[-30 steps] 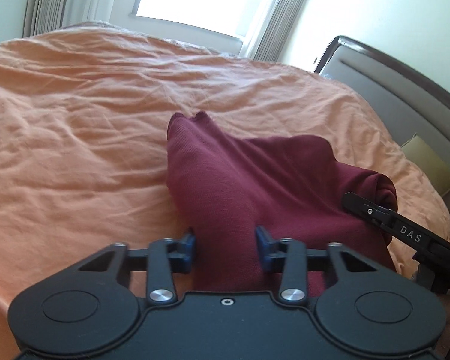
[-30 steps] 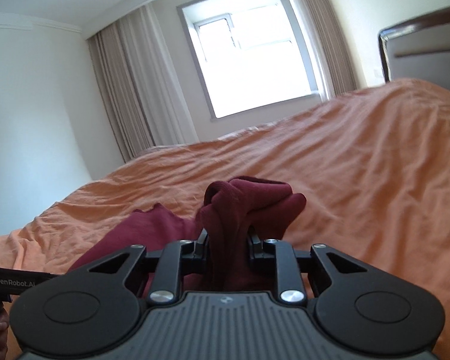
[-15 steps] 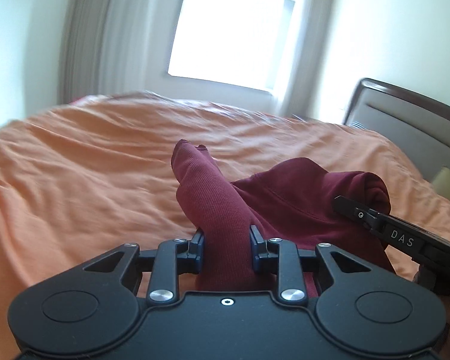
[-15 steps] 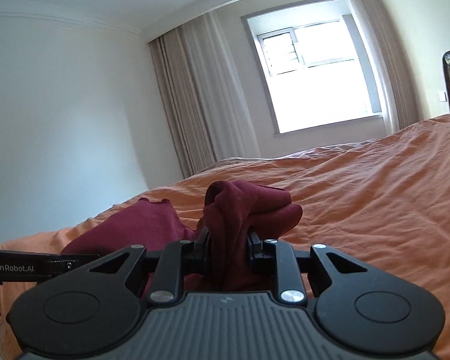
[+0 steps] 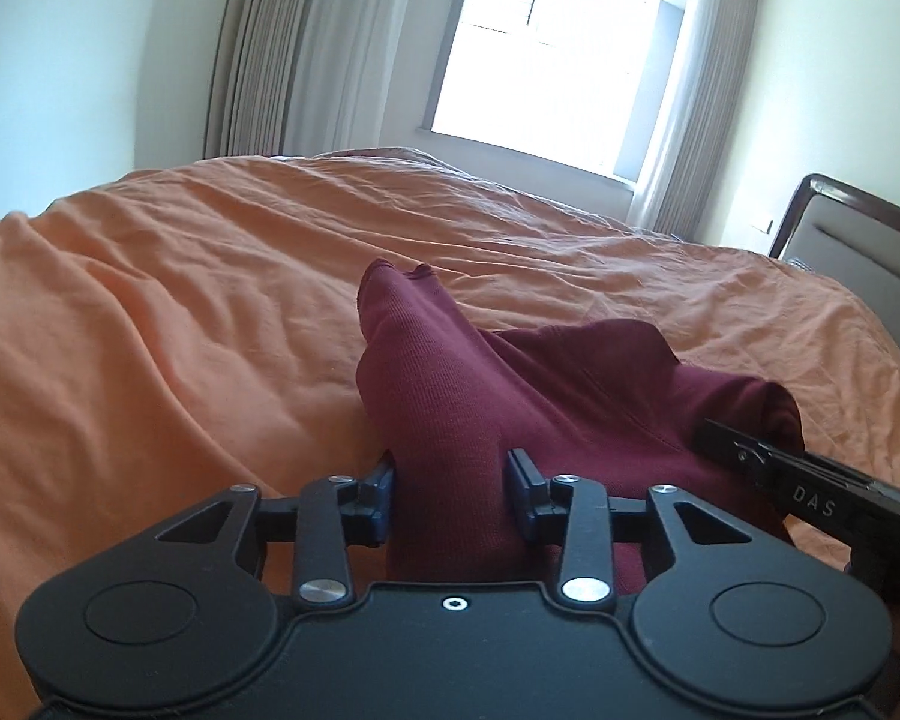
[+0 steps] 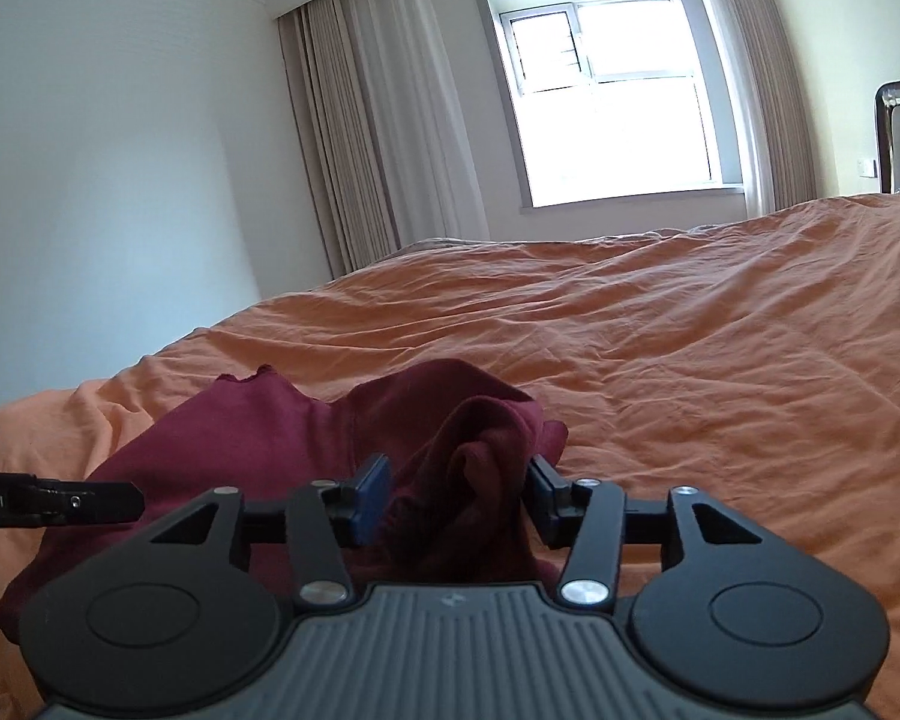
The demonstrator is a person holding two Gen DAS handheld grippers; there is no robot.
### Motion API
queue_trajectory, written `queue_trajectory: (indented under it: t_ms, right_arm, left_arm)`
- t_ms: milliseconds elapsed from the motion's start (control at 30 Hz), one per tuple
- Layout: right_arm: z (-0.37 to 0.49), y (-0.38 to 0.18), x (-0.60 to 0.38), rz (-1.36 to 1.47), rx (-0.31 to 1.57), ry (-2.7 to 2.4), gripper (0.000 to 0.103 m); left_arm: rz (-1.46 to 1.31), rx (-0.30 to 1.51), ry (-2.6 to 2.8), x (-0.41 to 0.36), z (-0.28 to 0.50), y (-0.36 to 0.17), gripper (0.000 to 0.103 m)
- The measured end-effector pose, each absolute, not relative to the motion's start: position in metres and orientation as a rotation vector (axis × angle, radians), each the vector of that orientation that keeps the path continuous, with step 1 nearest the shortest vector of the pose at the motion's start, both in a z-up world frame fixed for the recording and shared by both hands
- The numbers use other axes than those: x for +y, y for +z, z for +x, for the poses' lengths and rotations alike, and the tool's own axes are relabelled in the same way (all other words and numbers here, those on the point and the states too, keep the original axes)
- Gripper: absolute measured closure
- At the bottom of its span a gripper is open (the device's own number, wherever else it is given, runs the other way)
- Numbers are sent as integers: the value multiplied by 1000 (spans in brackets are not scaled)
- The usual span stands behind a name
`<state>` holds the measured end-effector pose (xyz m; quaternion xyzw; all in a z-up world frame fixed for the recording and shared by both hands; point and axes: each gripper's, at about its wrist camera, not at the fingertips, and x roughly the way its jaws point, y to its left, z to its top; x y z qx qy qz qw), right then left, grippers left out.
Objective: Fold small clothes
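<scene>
A dark red knit garment (image 5: 510, 384) lies bunched on the orange bedspread (image 5: 150, 312). My left gripper (image 5: 450, 480) has its jaws parted around a ribbed fold of it, the pads standing a little off the cloth. My right gripper (image 6: 459, 495) also has its jaws parted around a crumpled bunch of the same garment (image 6: 258, 438), with gaps on both sides. The right gripper's body shows at the right edge of the left wrist view (image 5: 810, 492); the left gripper's body shows at the left of the right wrist view (image 6: 54, 501).
The orange bedspread (image 6: 690, 360) stretches far ahead and to both sides. A padded headboard (image 5: 864, 264) stands at the right. A window (image 6: 612, 96) with curtains (image 6: 354, 138) and white walls lie beyond the bed.
Both grippers have opened from their tighter hold on the garment. The garment has sunk lower onto the bed, and both cameras have tilted up toward the window.
</scene>
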<state>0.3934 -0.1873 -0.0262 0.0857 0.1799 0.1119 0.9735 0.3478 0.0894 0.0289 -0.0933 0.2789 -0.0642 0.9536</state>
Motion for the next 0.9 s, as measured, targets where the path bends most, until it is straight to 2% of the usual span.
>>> queue_trajectory:
  t_ms: [67,133,300,367,600,900]
  right_arm:
    - [386,-20,-190,171,342,216,33]
    - [373,-10,-193,172,316,214,22]
    - [328,18,-198,157,227,219,3]
    - [308,30,-198,145,192,225,0]
    - [236,50,-196,115,118,252,0]
    - [149,16,-186,63,47,226,0]
  left_arm:
    - [-193,568,-129,88,345,30,39]
    - [-204,559,-122,87,338,33,28]
    - [-225,518,-87,90,312,50,10]
    - [-232,487,-74,92,297,59,3]
    - [-229,415,-34,94,229,83,1]
    - [-182,390,-15,89,137,73,1]
